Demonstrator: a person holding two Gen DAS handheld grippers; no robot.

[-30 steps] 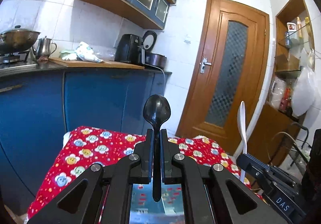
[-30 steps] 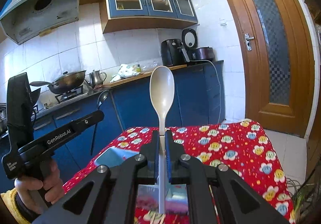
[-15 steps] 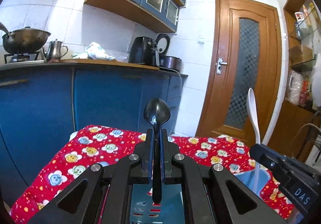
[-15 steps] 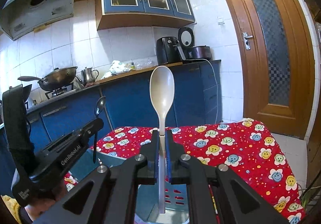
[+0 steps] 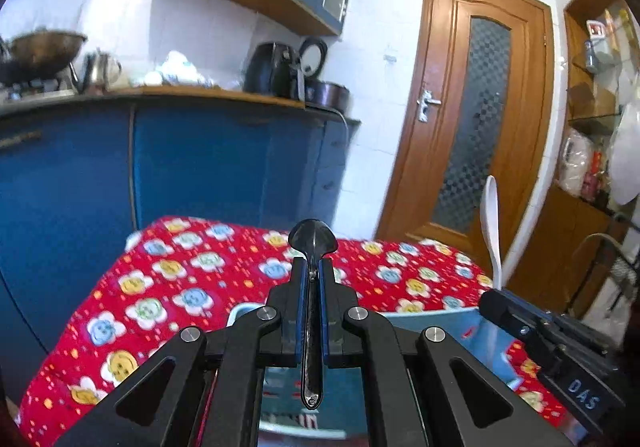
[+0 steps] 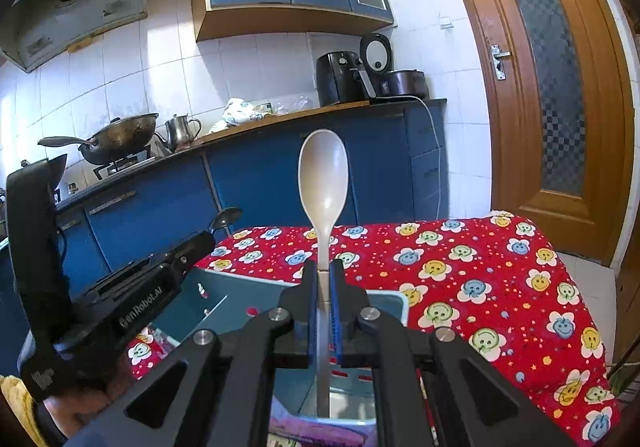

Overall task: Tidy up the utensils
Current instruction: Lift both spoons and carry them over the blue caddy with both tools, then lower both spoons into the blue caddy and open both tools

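We see a polished dark metal spoon (image 5: 313, 243), glossy and mirror-bright, pinched between the blue rubbery-looking pads of the left gripper (image 5: 313, 275), whose body is matt black plastic with shiny metal screws. The right gripper (image 6: 324, 283) is of the same make and clasps a smooth, satin-finished cream plastic spoon (image 6: 323, 183). Under both lies a red printed cloth (image 6: 500, 279), soft and matt, covering the table. On that cloth sits a smooth teal plastic bin (image 6: 400, 301). Behind the cloth, we see glossy blue cabinet fronts (image 6: 256, 183), shiny white wall tiles (image 6: 160, 63), and a varnished wooden door (image 6: 560, 87) with frosted patterned glass.
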